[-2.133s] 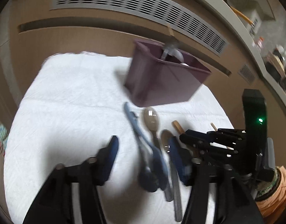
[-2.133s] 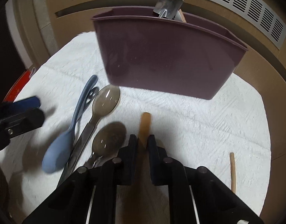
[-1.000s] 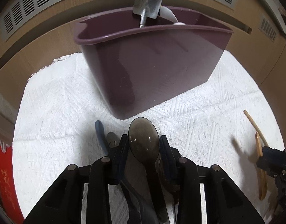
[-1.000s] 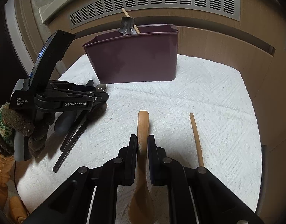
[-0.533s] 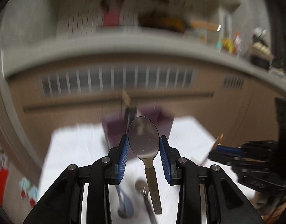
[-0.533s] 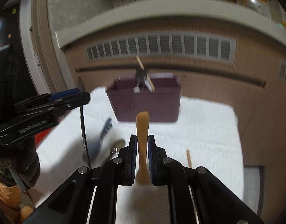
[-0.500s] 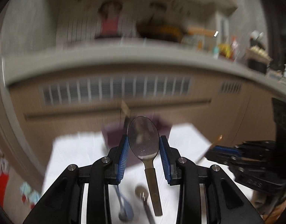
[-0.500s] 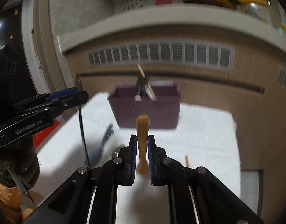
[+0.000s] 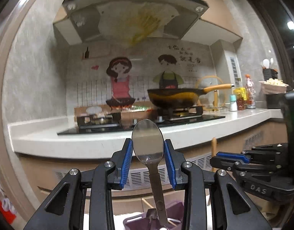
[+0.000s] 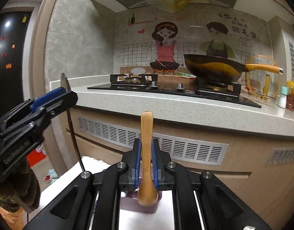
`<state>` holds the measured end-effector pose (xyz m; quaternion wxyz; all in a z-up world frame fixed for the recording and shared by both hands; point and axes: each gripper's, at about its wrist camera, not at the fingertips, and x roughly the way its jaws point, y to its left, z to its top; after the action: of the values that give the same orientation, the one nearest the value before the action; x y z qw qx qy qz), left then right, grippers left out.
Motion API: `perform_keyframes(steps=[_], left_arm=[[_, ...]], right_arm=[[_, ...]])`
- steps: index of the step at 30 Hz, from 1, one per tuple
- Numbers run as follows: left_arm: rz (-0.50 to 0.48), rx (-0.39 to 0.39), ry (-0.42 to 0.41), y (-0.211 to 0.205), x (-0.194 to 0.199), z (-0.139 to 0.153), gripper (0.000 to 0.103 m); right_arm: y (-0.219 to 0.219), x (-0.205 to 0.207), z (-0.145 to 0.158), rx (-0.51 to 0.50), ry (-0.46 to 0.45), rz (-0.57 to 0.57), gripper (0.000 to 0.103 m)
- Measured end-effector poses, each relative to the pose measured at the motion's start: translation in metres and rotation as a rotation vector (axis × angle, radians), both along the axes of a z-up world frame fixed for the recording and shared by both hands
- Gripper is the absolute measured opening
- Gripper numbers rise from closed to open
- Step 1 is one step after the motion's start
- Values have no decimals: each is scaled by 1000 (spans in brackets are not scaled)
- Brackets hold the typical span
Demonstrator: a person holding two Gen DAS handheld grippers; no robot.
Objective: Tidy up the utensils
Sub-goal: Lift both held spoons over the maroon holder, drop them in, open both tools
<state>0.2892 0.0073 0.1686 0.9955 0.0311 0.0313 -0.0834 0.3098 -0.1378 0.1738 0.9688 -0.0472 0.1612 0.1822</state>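
My left gripper (image 9: pixel 148 164) is shut on a metal spoon (image 9: pixel 148 141), gripped by its bowl, handle hanging down over the purple utensil bin (image 9: pixel 173 219) at the bottom of the left wrist view. My right gripper (image 10: pixel 146 164) is shut on a wooden spoon (image 10: pixel 146 134), handle up, bowl hanging down over the bin (image 10: pixel 147 207). Each gripper shows in the other's view: the right one (image 9: pixel 229 158) at the right, the left one (image 10: pixel 57 97) at the left with the metal spoon (image 10: pixel 71 122).
Both cameras are tilted up at the kitchen counter (image 10: pixel 185 103) with a gas stove (image 10: pixel 139 80) and a wok (image 10: pixel 212 67). A vent grille (image 10: pixel 166 143) runs under the counter. The white cloth (image 10: pixel 74 174) lies below.
Both grippers have lifted their spoons from the cloth and tilted upright, so the views swung from the cloth and bin up to the counter. The spoons now hang over the bin.
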Motion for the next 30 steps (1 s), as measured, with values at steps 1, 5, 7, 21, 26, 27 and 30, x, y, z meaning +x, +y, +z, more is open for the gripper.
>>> perform_keyframes(steps=[1, 5, 7, 21, 26, 27, 30], left_arm=[[1, -19, 13, 1, 12, -7, 34], [40, -72, 48, 11, 50, -49, 34], [69, -50, 49, 10, 60, -70, 34], [30, -119, 404, 16, 120, -173, 58], [23, -146, 401, 26, 103, -163, 62], [26, -151, 398, 29, 95, -159, 63], [36, -151, 396, 36, 71, -147, 68]], right_arm=[[1, 10, -5, -4, 6, -2, 10], [6, 37, -27, -11, 52, -2, 10], [8, 53, -45, -17, 84, -5, 10], [27, 120, -156, -89, 365, 23, 12], [25, 104, -156, -105, 332, 4, 41], [25, 98, -154, -110, 314, -6, 46], [18, 82, -145, -113, 271, -32, 57]])
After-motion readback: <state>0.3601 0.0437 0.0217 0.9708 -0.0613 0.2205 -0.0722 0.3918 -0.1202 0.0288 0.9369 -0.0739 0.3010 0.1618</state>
